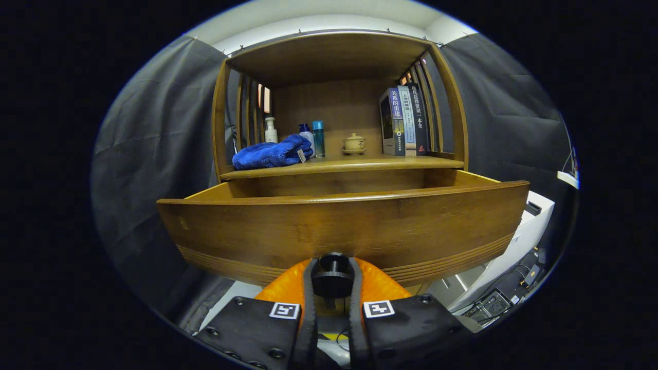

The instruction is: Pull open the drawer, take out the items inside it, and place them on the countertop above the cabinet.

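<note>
jaws: gripper (332, 280) closed on drawer knob (332, 275), one finger each side; grip there bc knob is the only pull point
drawer (339, 226): pulled well out from cabinet, front panel just ahead of fingers; inside hidden behind panel, contents can't tell
desk (360, 163): above drawer; blue towel (270, 153), bottles (311, 136), lidded cup (354, 143), books (403, 121) on it; free strip along front edge
step: prob. pull about done, next release knob, go up and over panel
</note>
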### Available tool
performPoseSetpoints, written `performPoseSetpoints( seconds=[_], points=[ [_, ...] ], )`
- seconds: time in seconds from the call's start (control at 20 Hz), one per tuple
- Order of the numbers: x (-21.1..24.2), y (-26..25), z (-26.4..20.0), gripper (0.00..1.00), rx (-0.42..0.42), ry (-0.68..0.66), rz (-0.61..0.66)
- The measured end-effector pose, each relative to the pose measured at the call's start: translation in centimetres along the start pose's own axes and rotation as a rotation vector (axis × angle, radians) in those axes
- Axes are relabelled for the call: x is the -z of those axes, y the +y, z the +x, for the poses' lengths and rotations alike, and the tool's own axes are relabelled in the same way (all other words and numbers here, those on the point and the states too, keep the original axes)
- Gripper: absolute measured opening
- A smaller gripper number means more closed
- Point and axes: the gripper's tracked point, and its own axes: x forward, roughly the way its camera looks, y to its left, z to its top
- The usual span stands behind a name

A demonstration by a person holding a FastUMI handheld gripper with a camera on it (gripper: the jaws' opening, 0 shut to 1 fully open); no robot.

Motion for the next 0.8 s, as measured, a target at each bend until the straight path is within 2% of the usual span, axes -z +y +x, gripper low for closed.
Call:
performPoseSetpoints(
  seconds=[0.55, 0.8],
  points=[
    [2.1, -0.1, -2.6, 0.32, -0.006, 0.057, 0.008],
    [2.2, -0.1, -2.6, 0.32, 0.005, 0.037, 0.009]
  ],
)
